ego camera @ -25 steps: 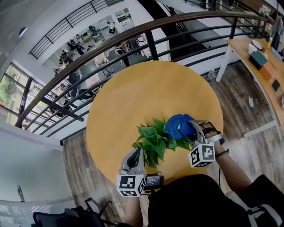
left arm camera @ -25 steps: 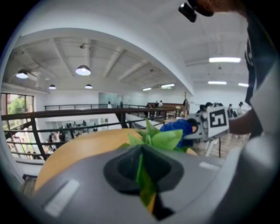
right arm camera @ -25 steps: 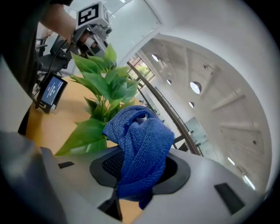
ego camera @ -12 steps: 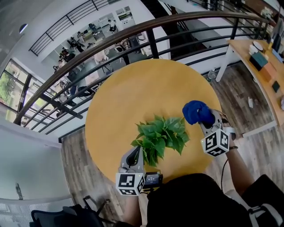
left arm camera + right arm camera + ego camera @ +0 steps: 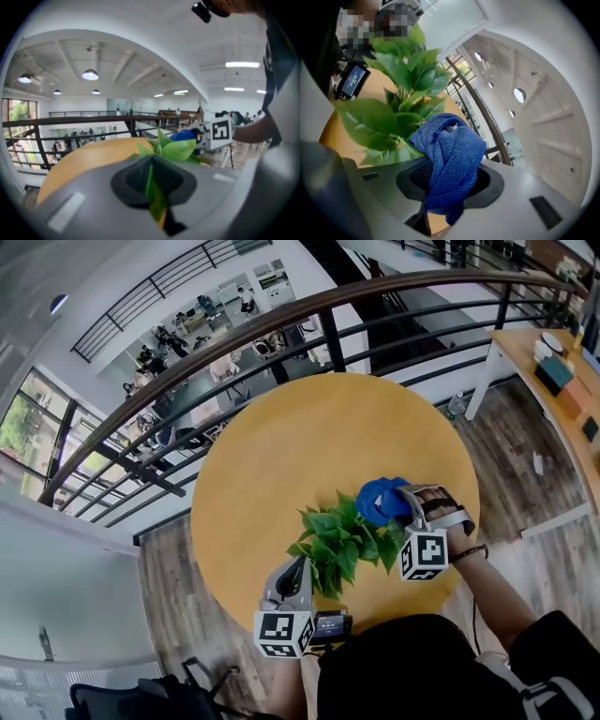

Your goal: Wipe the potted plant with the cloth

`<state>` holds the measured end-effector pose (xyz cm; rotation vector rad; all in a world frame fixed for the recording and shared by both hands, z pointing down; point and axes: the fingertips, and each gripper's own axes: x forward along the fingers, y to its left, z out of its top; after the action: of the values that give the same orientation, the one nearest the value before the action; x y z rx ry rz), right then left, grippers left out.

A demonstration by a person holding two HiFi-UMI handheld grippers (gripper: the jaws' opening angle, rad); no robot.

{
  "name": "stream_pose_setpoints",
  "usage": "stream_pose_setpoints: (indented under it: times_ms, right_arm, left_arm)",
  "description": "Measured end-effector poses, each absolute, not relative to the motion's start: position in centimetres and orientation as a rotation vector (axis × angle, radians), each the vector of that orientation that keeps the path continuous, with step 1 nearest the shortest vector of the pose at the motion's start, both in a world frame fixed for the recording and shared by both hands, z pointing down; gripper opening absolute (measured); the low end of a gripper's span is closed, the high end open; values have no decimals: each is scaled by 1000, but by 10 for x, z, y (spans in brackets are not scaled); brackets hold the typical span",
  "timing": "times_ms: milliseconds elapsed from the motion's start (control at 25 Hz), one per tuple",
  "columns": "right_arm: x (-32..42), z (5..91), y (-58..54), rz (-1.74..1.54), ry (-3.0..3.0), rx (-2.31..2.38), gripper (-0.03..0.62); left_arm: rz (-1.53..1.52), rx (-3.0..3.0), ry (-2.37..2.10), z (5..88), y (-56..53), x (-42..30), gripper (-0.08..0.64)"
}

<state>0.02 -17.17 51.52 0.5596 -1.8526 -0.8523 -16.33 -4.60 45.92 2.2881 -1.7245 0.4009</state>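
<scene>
The potted plant with broad green leaves stands near the front of the round yellow table. My left gripper is at the plant's near left side, shut on a green leaf that runs between its jaws. My right gripper is shut on the bunched blue cloth, which rests against the leaves on the plant's far right side. In the right gripper view the cloth bulges out of the jaws right beside the leaves. The pot itself is hidden under the foliage.
A dark curved railing runs behind the table, with an atrium drop beyond it. A wooden desk with small items stands at the far right. Wooden floor surrounds the table. The person's dark clothing fills the bottom edge.
The right gripper with the cloth swung out to the right, off the plant, then came back onto the plant's right-hand leaves. The left gripper stayed put, holding the leaf.
</scene>
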Motion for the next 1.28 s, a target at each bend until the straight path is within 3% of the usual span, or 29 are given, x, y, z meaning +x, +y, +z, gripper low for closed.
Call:
stream_pose_setpoints:
  times_ms: [320, 520, 720, 1040, 1280]
  right_arm:
    - [92, 523, -226, -650, -1730, 694, 164]
    - [14, 452, -207, -801, -2009, 700, 164]
    - [-70, 483, -163, -985, -2013, 385, 164]
    - [-28, 544, -206, -861, -1795, 380, 164]
    - [-31, 519, -191, -623, -2022, 465, 164]
  left_arm:
    - [377, 2287, -1732, 458, -45, -164, 3]
    - [372, 2282, -1743, 458, -45, -165, 3]
    - [377, 2281, -1740, 459, -45, -165, 3]
    - [403, 2285, -1722, 464, -37, -163, 3]
    - [384, 2298, -1704, 466, -33, -162, 2]
